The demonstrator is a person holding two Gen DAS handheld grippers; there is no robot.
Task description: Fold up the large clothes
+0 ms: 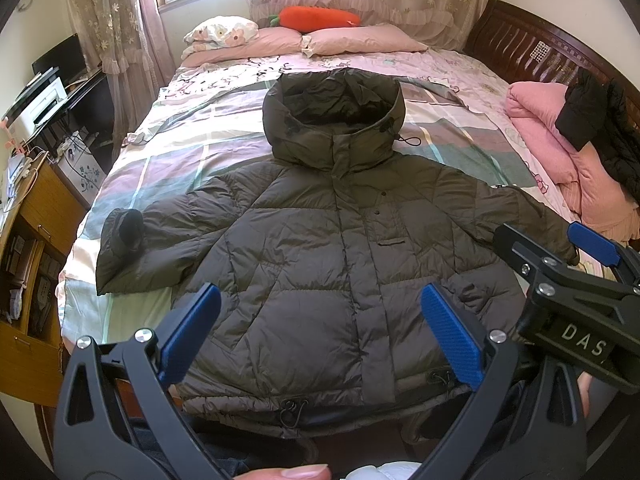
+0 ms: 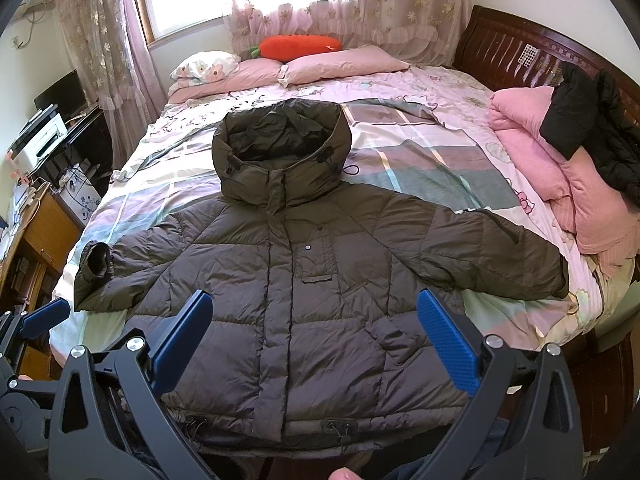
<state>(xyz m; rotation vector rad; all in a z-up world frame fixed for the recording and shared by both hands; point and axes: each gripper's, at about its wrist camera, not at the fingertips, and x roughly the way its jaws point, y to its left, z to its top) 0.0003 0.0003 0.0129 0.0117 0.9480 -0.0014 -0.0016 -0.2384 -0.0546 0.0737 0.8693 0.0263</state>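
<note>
Sunlit bedroom: on the bed (image 1: 460, 80) your olive hooded jacket (image 1: 320, 240) lies front-up, sleeves spread. Your left tongs (image 1: 320, 328) and right tongs (image 2: 314, 332) hover over its hem, both spread wide, gripping nothing.

Jacket (image 1: 320, 248) flat on bed (image 1: 180, 152), hood toward pillows (image 1: 360, 40).
</note>
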